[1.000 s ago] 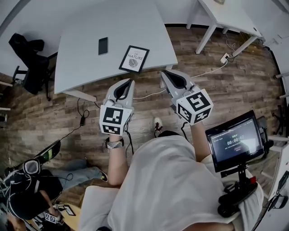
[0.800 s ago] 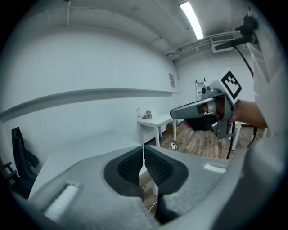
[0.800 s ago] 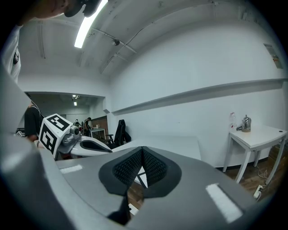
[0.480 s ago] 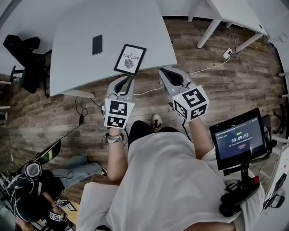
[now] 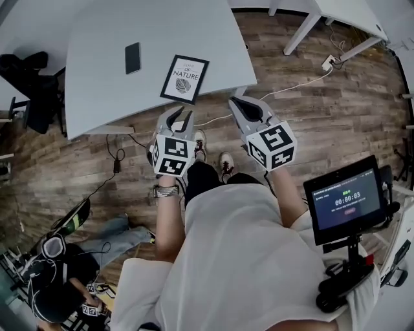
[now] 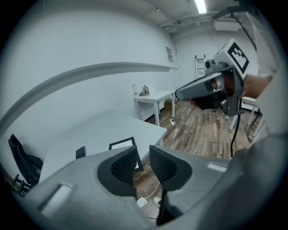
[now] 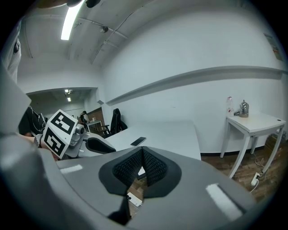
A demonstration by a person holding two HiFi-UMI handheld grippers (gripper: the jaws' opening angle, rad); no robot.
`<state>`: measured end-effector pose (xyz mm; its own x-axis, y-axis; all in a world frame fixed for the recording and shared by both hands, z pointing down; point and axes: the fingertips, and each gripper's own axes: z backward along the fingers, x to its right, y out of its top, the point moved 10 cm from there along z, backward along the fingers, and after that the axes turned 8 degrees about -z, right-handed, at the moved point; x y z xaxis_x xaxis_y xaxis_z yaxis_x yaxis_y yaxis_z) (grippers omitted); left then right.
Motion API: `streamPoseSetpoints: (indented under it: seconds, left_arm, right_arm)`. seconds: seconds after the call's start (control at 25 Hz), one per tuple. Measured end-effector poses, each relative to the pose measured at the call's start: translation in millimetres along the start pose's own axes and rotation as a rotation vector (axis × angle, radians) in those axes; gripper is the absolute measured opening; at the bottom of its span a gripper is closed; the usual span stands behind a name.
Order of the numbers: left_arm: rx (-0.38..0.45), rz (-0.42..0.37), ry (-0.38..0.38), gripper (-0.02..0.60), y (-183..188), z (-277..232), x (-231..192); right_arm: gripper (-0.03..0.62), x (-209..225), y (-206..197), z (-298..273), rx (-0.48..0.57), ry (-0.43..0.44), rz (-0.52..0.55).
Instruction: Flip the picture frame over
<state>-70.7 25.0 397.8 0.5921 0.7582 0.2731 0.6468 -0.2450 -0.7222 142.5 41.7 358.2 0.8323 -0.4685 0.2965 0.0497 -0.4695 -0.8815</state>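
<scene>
The black picture frame (image 5: 184, 79) lies face up on the grey table (image 5: 97, 84), close to its near edge, showing a white print. My left gripper (image 5: 179, 116) hangs just short of that edge, below the frame. Its jaws have just been opening and stand apart with nothing between them. In the left gripper view the frame (image 6: 120, 144) shows just beyond the left gripper (image 6: 143, 150). My right gripper (image 5: 234, 102) is off the table's near right corner, over the floor, with its jaws shut and empty. The right gripper (image 7: 142, 151) shows its pads meeting.
A black phone (image 5: 132, 57) lies on the table left of the frame. A dark chair (image 5: 29, 84) stands at the table's left, and a white side table (image 5: 343, 16) at the far right. A cable and power strip (image 5: 328, 63) lie on the wood floor. A person (image 5: 52, 278) sits at lower left.
Both grippers have sunk and come closer to the table's near edge. The left gripper's jaws, closed a second ago, now stand apart. The frame has not moved.
</scene>
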Motion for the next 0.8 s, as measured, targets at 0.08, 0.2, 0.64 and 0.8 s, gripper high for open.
streamPoseSetpoints:
  seconds: [0.08,0.2,0.64,0.8]
  left_arm:
    - [-0.032,-0.048,-0.005,0.089,-6,-8,0]
    - [-0.107,-0.181,-0.002,0.098,-12,-21,0]
    - [-0.203,-0.309,-0.122,0.103,-52,-75,-9]
    - [-0.225,-0.373,-0.163,0.106,-62,-88,-2]
  right_arm:
    - [0.002,1,-4,-5,-0.010,-0.015,-0.004]
    - [0.002,0,-10,-11,-0.025,-0.026,-0.015]
    - [0.002,9,-54,-50,-0.115,-0.073,-0.094]
    - [0.002,11,-68,-57,-0.141,-0.091,-0.111]
